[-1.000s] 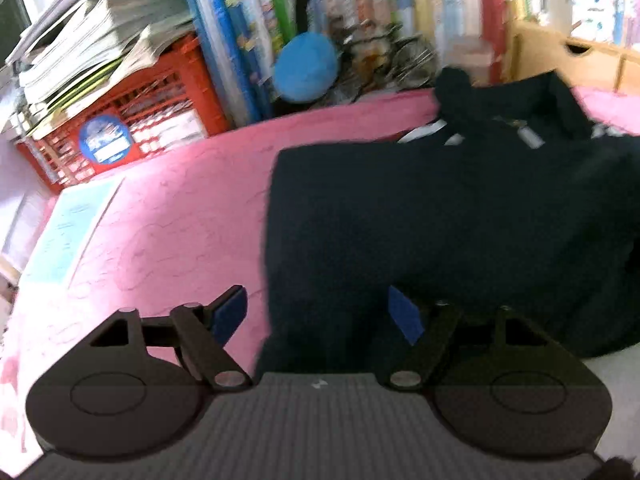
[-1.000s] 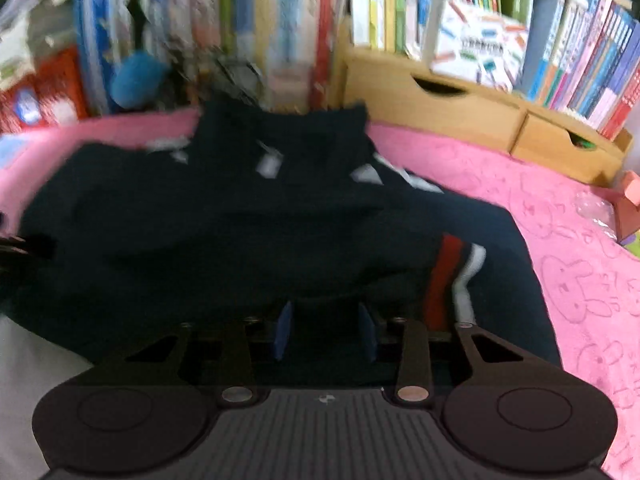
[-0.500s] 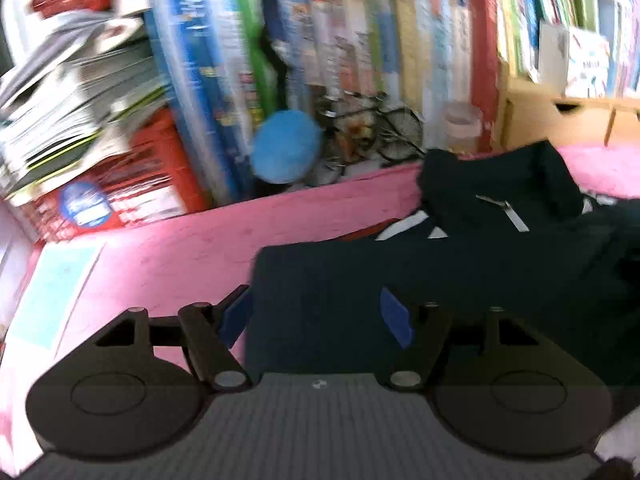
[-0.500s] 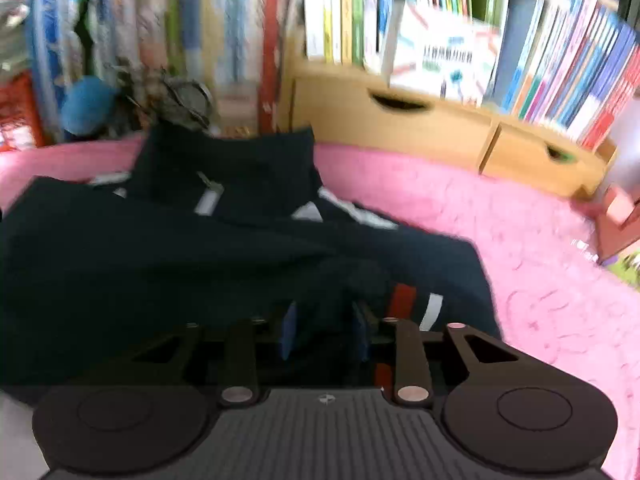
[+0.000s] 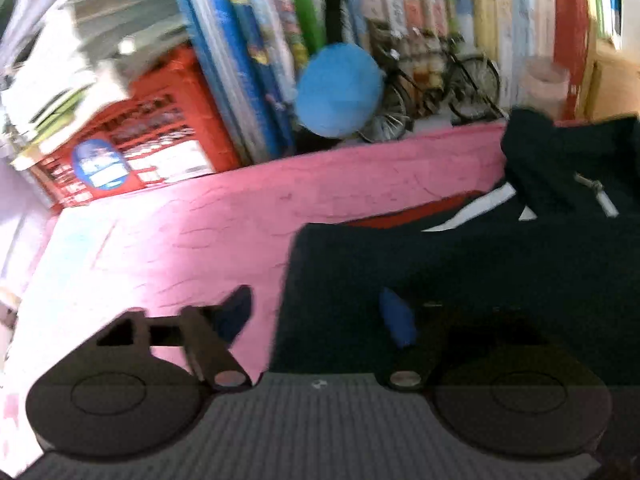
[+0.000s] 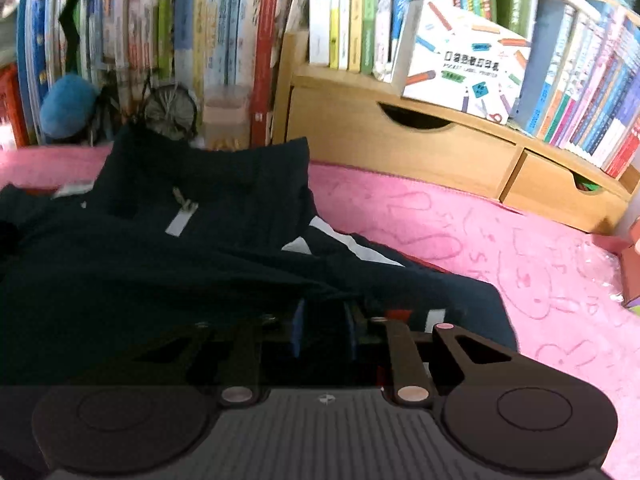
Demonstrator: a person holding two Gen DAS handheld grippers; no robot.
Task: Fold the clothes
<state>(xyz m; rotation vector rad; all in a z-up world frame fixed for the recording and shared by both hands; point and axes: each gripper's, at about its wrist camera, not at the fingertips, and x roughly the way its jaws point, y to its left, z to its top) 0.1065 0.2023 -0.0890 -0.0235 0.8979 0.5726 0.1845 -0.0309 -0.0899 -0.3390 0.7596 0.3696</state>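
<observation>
A dark navy jacket with a zip collar and white and red trim lies spread on the pink blanket. My left gripper hangs over the jacket's left edge. Its jaws are closing but still wide: one blue pad is over the blanket, the other over the cloth, and neither presses. My right gripper is low over the jacket, beside the red and white striped cuff. Its jaws are closing to a narrow gap with dark cloth between the pads.
Upright books line the back, with a red crate under stacked papers at the left. A blue ball and a small model bicycle stand by the books. A wooden drawer unit sits back right.
Both grippers have moved forward over the jacket toward its collar. The jaws of both have narrowed. The white surface seen below the jacket's hem has dropped out of view.
</observation>
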